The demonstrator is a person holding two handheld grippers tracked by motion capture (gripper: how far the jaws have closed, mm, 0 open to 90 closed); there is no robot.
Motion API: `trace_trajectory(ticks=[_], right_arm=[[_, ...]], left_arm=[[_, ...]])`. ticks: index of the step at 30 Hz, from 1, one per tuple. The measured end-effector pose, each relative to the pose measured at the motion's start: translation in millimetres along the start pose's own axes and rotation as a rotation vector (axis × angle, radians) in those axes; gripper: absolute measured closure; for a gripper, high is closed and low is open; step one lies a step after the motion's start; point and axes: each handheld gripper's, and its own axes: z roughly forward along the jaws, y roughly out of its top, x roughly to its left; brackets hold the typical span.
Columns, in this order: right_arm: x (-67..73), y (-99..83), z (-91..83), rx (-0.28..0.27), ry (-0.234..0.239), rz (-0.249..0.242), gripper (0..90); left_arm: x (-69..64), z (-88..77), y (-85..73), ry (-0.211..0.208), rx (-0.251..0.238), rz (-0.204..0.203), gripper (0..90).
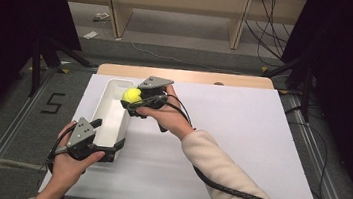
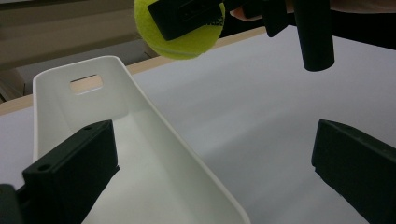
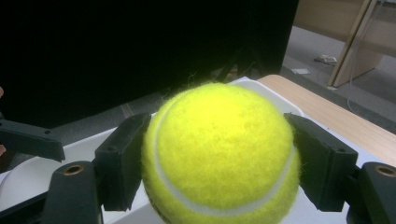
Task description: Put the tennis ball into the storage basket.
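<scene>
We're pinching the tennis ball (image 3: 219,151) between the 2 jaws of the right gripper (image 1: 136,100), holding it over the far end of the white bin (image 1: 112,115). The left gripper (image 2: 210,172) is spread wide, 1 jaw inside the bin's near end, 1 outside, w/ the wall between them, not pressed. Risk, we reckon: letting go off-centre, the ball's bouncing off the rim & rolling across the white board (image 1: 239,152). Only writing: a "5" (image 1: 52,103) taped on the floor; ball's logo isn't readable.
</scene>
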Motion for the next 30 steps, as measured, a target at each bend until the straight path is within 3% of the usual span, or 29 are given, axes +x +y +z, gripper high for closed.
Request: trace_trajectory(ticks=[30], right_arm=[[4.7, 4.3, 8.1, 0.001, 0.007, -0.004, 26.8]], left_arm=[[0.3, -0.5, 0.0, 0.001, 0.0, 0.0, 0.0]])
